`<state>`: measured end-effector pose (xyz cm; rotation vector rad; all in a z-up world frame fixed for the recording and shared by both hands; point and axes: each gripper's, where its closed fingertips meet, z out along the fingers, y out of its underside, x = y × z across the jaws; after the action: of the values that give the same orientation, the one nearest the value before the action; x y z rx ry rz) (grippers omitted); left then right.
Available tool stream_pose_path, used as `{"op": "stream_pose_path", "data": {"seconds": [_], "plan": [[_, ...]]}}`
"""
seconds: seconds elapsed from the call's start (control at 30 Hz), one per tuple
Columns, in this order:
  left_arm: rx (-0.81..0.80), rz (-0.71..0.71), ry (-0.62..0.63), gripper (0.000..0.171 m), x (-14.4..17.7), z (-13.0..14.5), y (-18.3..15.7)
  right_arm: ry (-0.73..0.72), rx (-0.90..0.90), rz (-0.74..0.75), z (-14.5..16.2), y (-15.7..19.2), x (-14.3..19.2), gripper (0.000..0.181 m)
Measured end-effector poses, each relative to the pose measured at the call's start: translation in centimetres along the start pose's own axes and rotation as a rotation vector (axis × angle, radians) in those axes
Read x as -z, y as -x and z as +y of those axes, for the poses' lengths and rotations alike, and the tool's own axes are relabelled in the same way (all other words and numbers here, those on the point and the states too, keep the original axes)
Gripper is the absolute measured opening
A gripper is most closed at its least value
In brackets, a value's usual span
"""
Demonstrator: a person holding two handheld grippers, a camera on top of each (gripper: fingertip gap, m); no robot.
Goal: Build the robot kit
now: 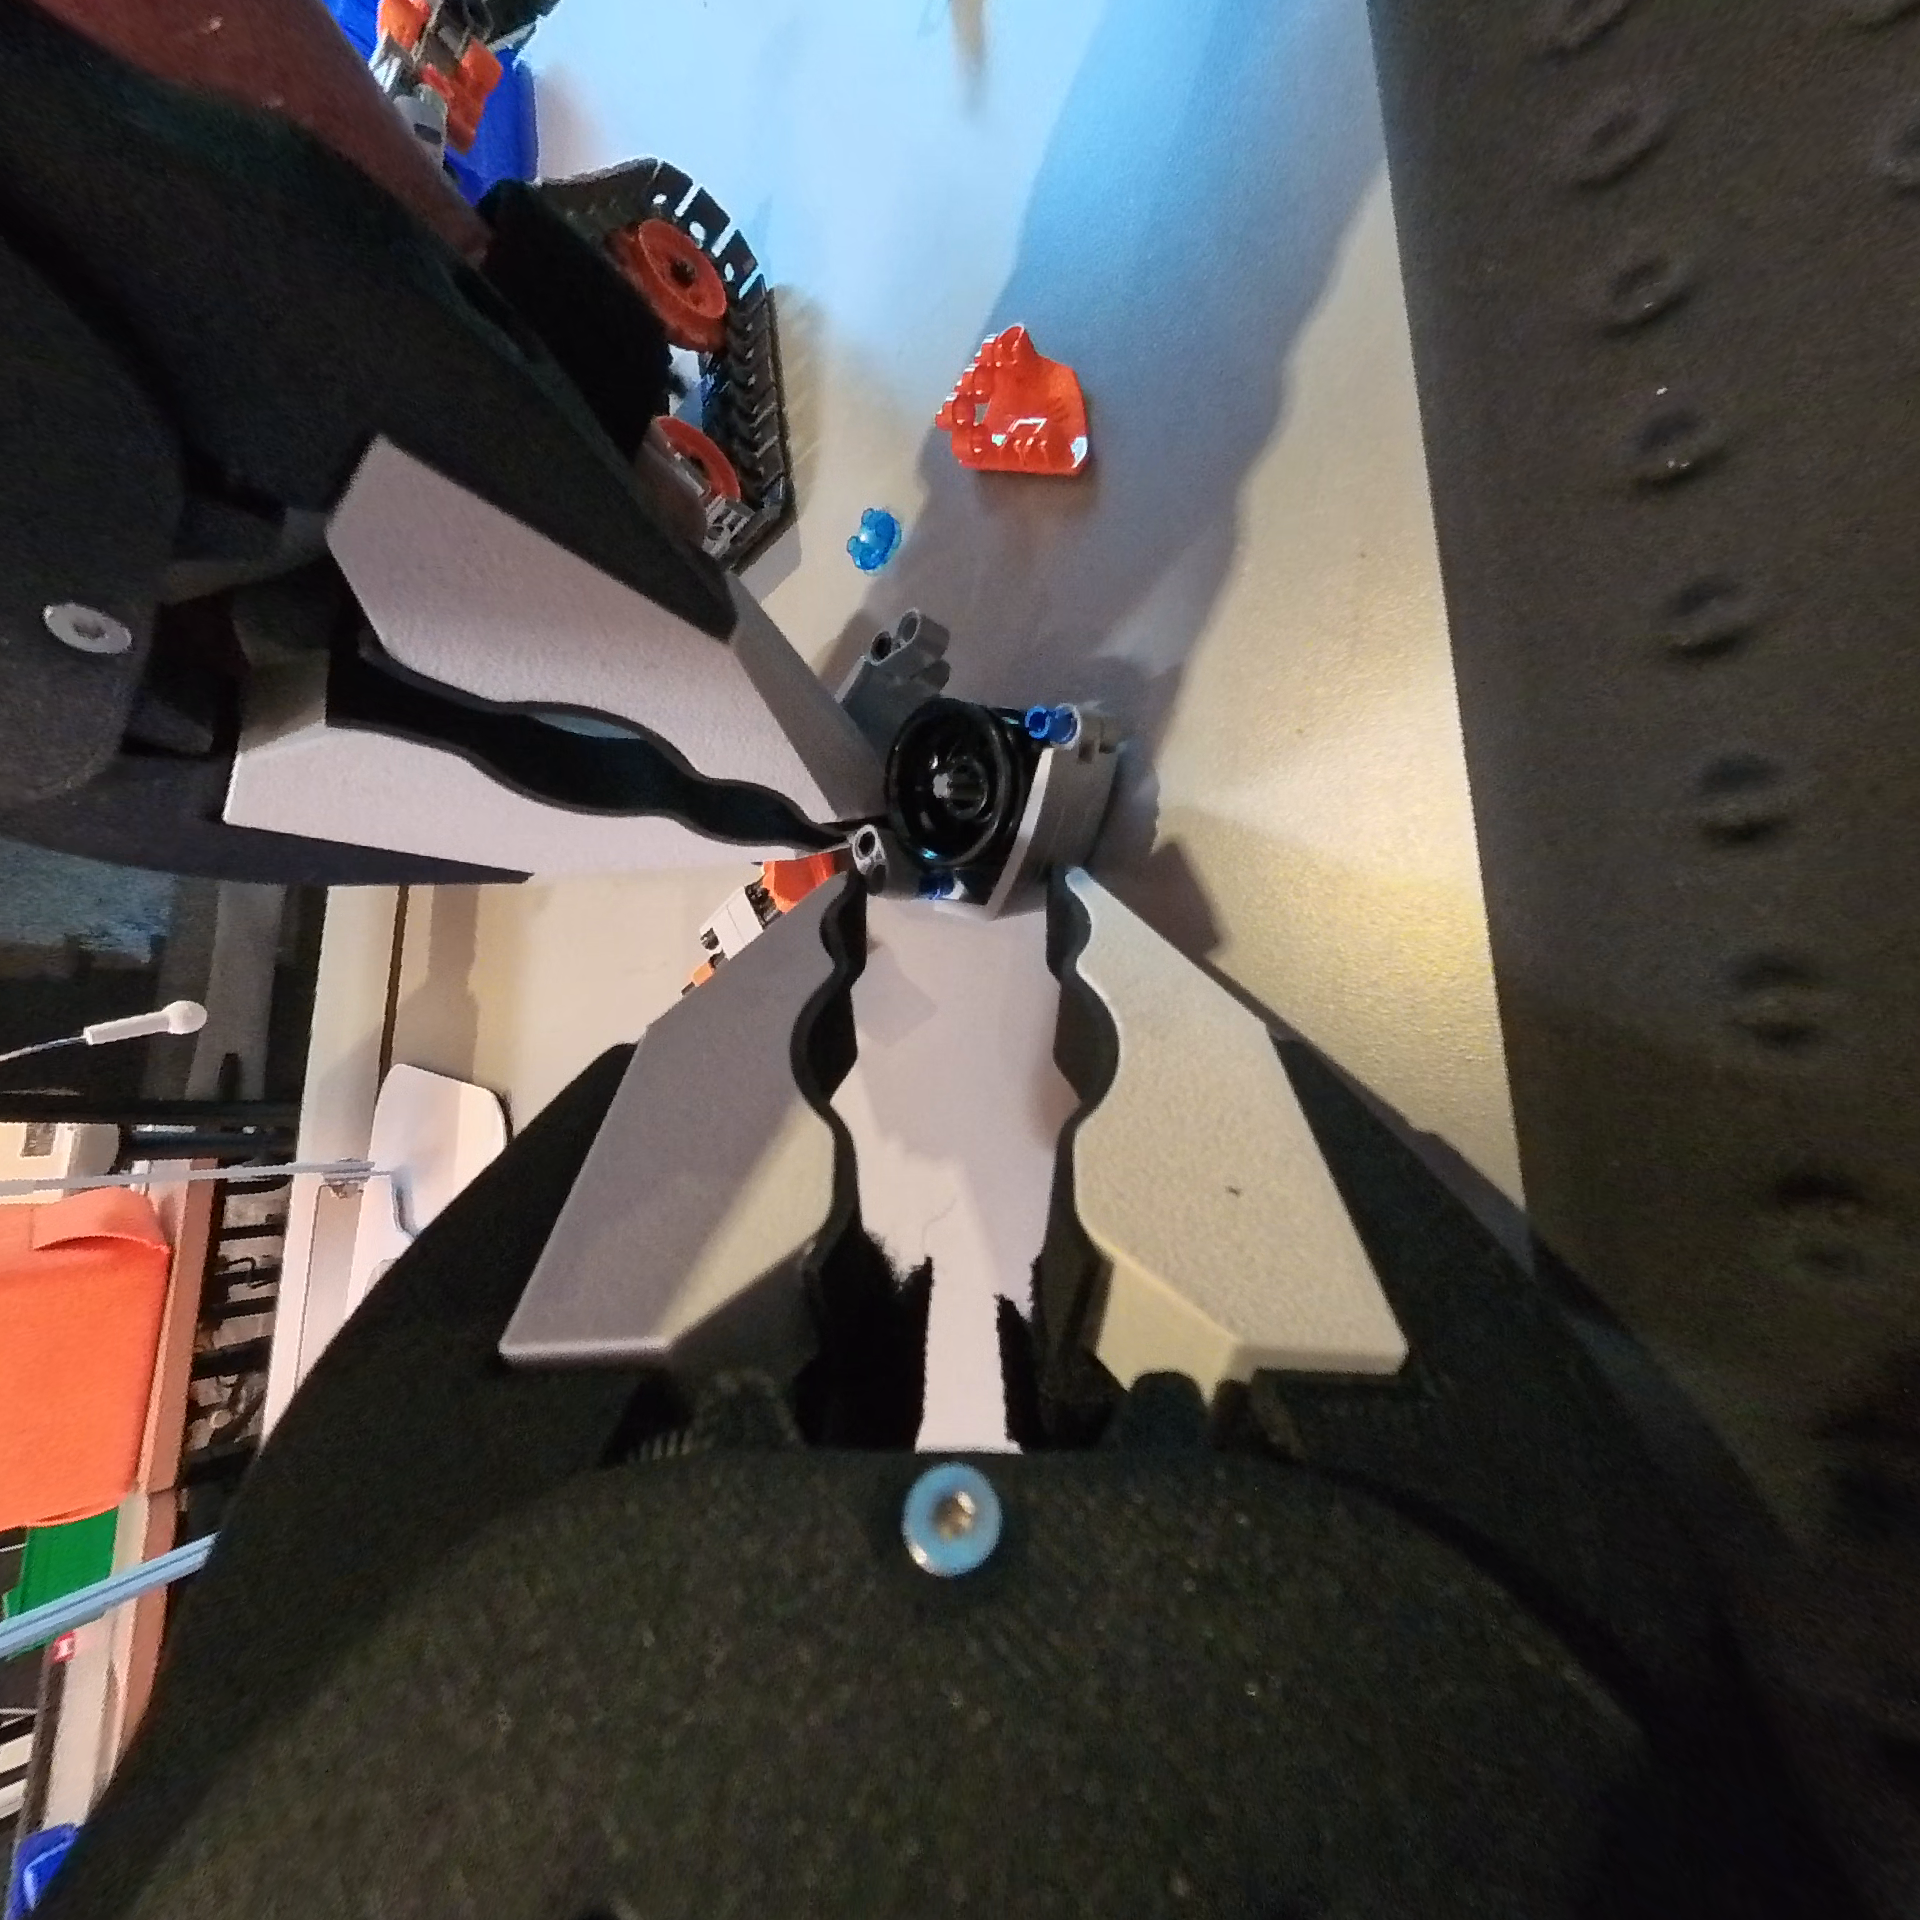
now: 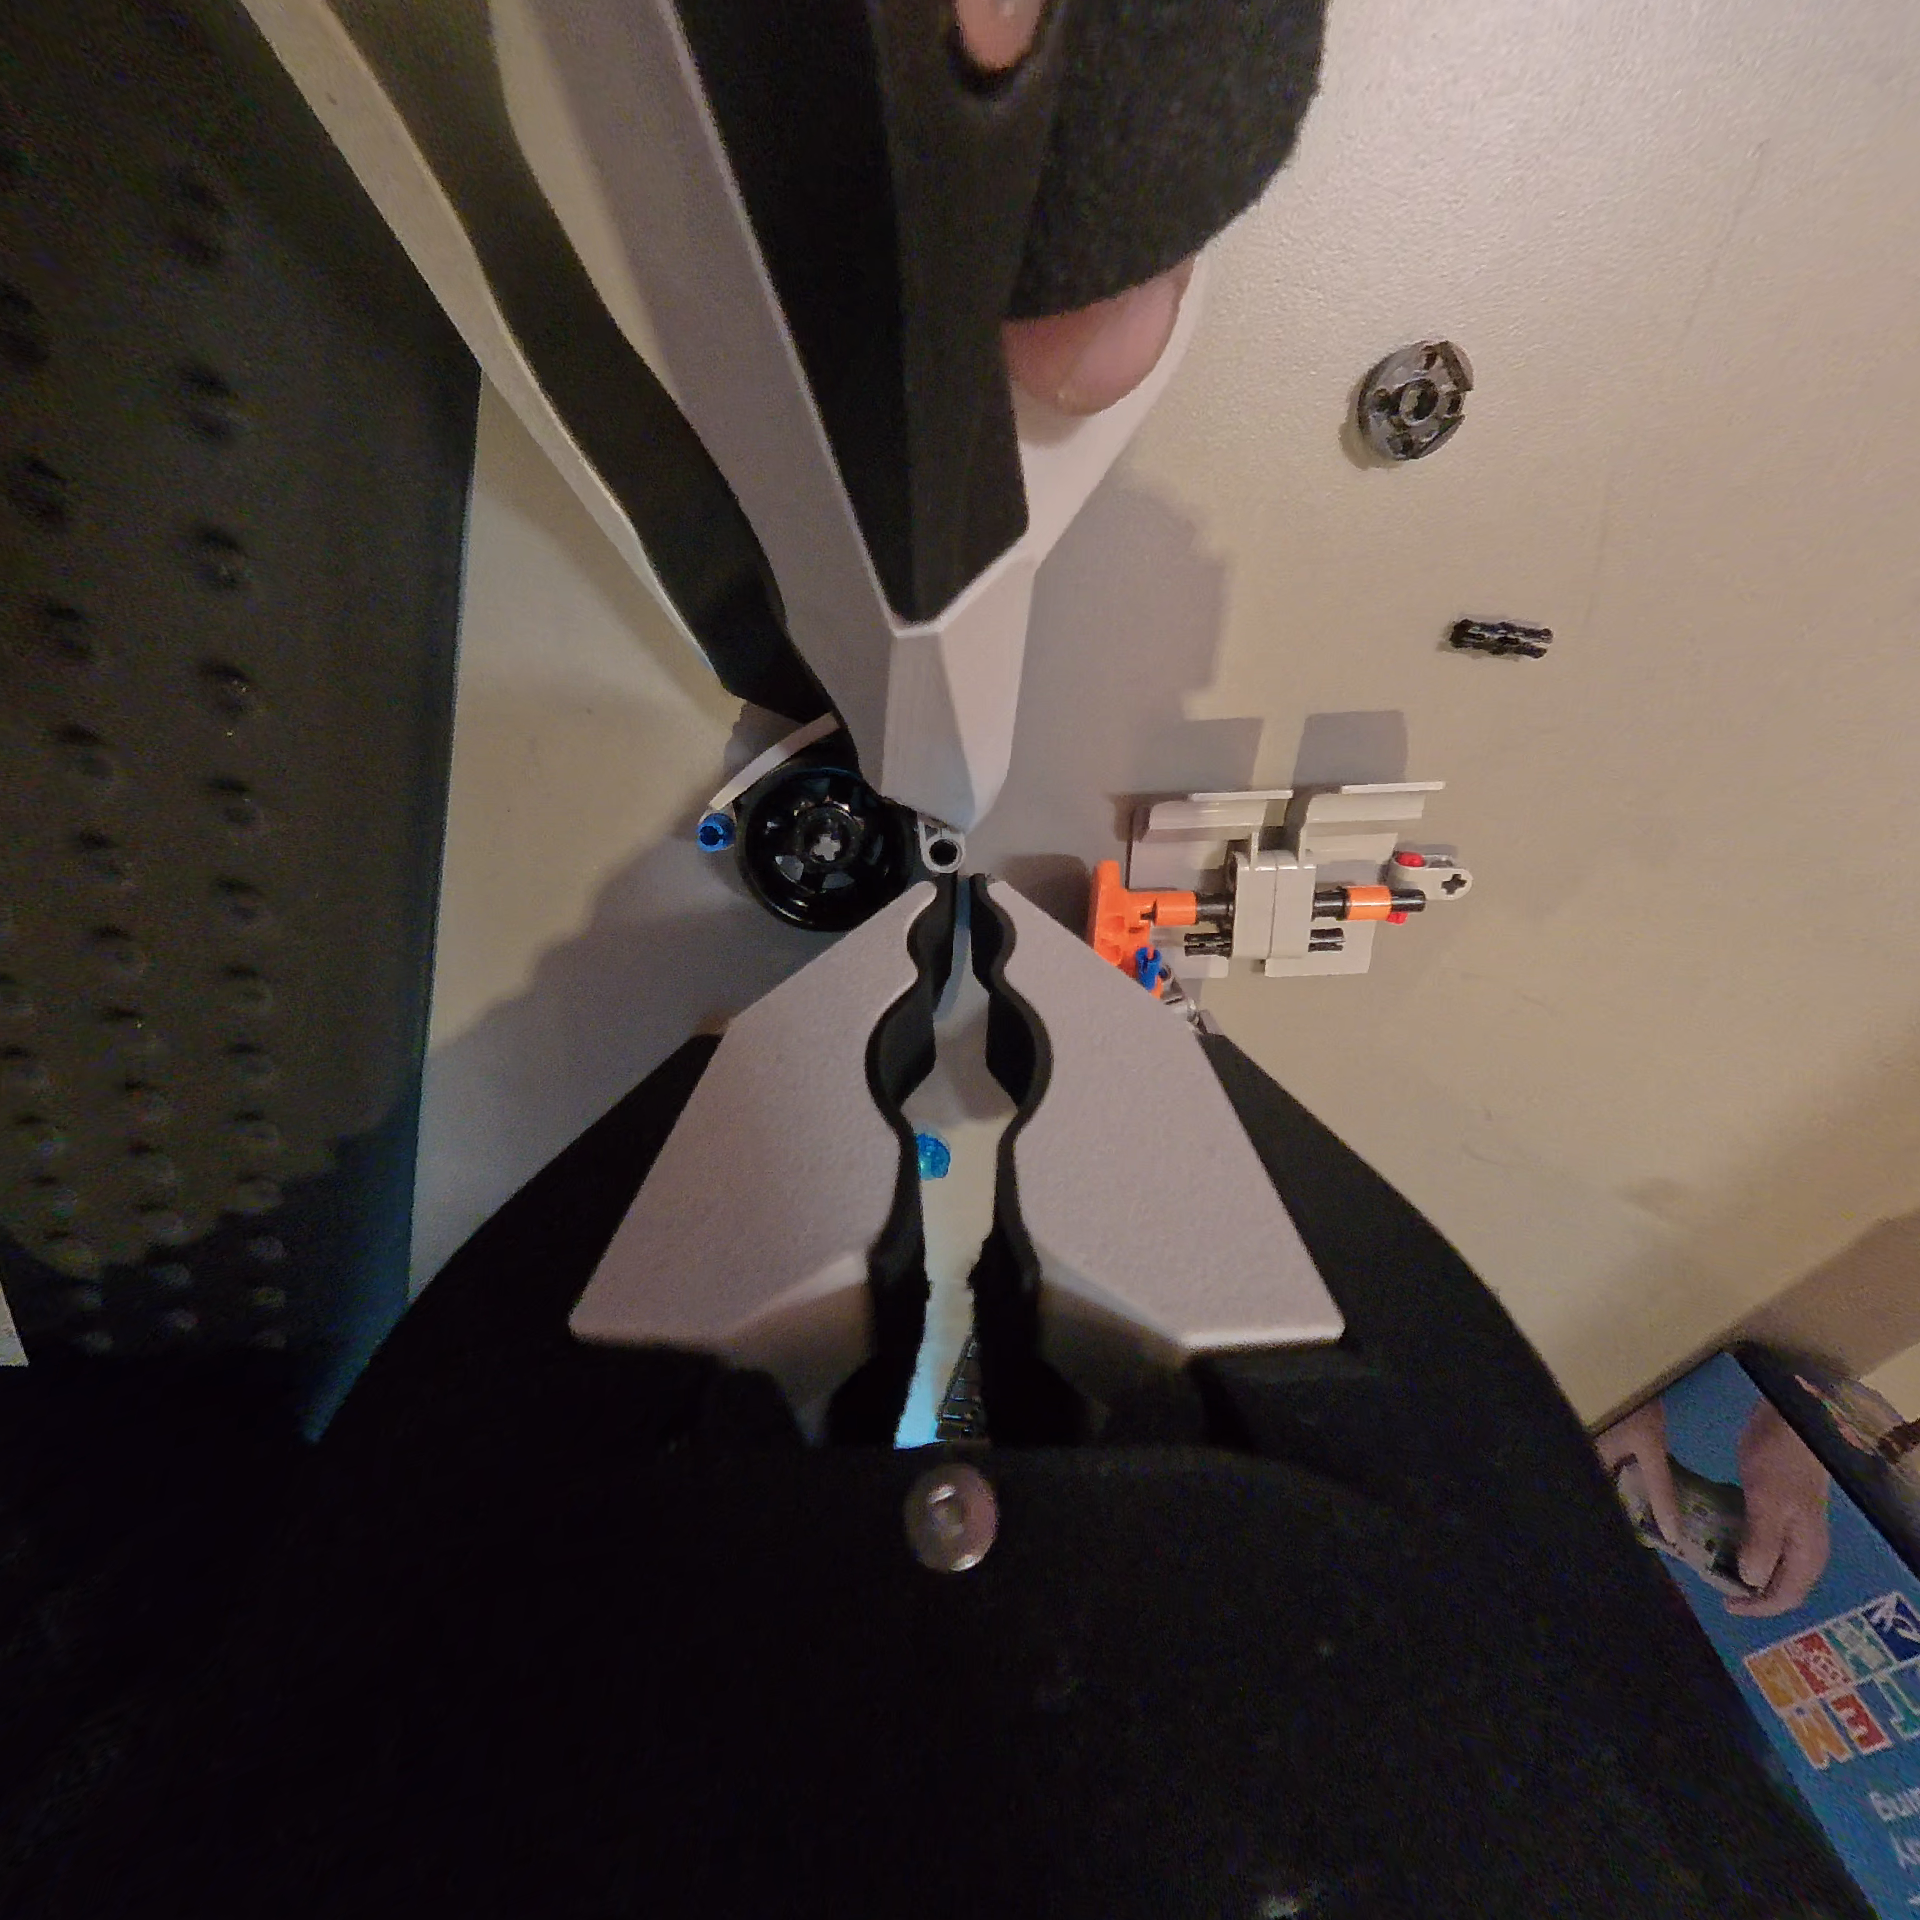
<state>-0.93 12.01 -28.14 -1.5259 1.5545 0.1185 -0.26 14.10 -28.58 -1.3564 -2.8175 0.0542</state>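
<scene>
A small brick-built piece with a black wheel (image 1: 951, 795) in a grey curved housing is held just above the pale table (image 1: 1299, 831). My left gripper (image 1: 956, 888) is shut on it, one fingertip at each side of the housing. In the right wrist view the wheel (image 2: 821, 842) sits below the left gripper's fingers (image 2: 935, 727), which come in from the top. My right gripper (image 2: 958, 894) is shut, its tips touching a small light grey connector (image 2: 940, 850) at the wheel's edge. In the left wrist view it (image 1: 852, 831) reaches in from the upper left.
A tracked model with orange wheels (image 1: 717, 343), a clear orange piece (image 1: 1018, 416) and a blue stud (image 1: 873, 540) lie beyond. A grey and orange assembly (image 2: 1278, 894), a grey disc (image 2: 1413, 400), a black pin (image 2: 1501, 636) and a blue box (image 2: 1818, 1662) lie to the right. A dark textured mat (image 2: 208, 727) borders the table. The grippers are tip to tip, or close to it.
</scene>
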Motion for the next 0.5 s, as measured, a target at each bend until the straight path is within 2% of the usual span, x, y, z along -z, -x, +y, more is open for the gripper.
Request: {"op": "stream_pose_path", "data": {"seconds": [0.5], "plan": [[0.001, -0.005, -0.006, 0.031, -0.04, -0.14, -0.05, -0.046, 0.030, -0.003, -0.11, 0.01, 0.09, 0.000]]}}
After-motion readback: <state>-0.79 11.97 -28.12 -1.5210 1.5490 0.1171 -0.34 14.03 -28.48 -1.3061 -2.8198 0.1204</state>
